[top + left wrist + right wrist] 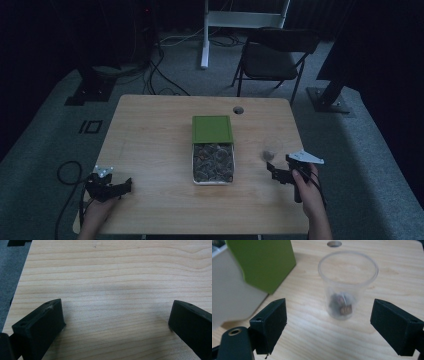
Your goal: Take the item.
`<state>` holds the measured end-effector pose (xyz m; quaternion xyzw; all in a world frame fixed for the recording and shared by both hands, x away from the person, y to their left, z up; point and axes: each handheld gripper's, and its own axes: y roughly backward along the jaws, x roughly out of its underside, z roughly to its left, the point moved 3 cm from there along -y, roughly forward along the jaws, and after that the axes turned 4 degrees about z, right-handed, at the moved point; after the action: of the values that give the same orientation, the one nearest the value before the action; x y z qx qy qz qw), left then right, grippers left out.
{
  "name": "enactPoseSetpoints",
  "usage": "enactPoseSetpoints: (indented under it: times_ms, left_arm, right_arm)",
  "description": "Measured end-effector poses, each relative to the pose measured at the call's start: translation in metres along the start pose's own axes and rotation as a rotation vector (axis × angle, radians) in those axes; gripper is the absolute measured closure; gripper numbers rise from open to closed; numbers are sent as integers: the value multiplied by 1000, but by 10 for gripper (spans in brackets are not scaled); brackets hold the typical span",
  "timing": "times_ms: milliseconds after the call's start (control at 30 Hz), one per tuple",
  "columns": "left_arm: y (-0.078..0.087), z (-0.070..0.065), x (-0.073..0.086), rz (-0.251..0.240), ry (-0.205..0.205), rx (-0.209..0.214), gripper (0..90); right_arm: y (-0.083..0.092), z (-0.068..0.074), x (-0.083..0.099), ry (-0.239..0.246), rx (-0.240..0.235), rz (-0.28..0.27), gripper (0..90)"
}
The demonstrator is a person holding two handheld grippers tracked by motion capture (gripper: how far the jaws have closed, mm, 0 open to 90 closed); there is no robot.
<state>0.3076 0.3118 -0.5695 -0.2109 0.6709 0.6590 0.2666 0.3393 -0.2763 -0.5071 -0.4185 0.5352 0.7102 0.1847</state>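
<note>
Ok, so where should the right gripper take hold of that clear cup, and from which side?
Grip the clear cup across its mid wall, coming level from the person's side. It stands upright and tapers downward, and the open right gripper already straddles it, with bare table around it.

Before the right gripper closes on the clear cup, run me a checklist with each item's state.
1. Right gripper jaws open wide: ok.
2. Clear cup lined up between the jaws, a little ahead of them: ok.
3. Cup upright on the table: ok.
4. Cup contents: a few small brown pieces at the bottom; what they are, cannot tell.
5. White box with its green lid slid back, beside the cup and apart from it: ok.
6. Left gripper open over bare wood, away from the cup: ok.
</note>
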Motion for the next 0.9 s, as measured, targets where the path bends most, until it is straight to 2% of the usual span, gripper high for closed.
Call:
enactPoseSetpoints:
  times_ms: [533, 900]
  left_arm:
    - [0, 0, 0, 0, 0, 0, 5]
    - [0, 0, 0, 0, 0, 0, 5]
  right_arm:
    - [-13, -2, 43, -7, -16, 78, 139]
    - [-15, -4, 61, 43, -2, 116, 140]
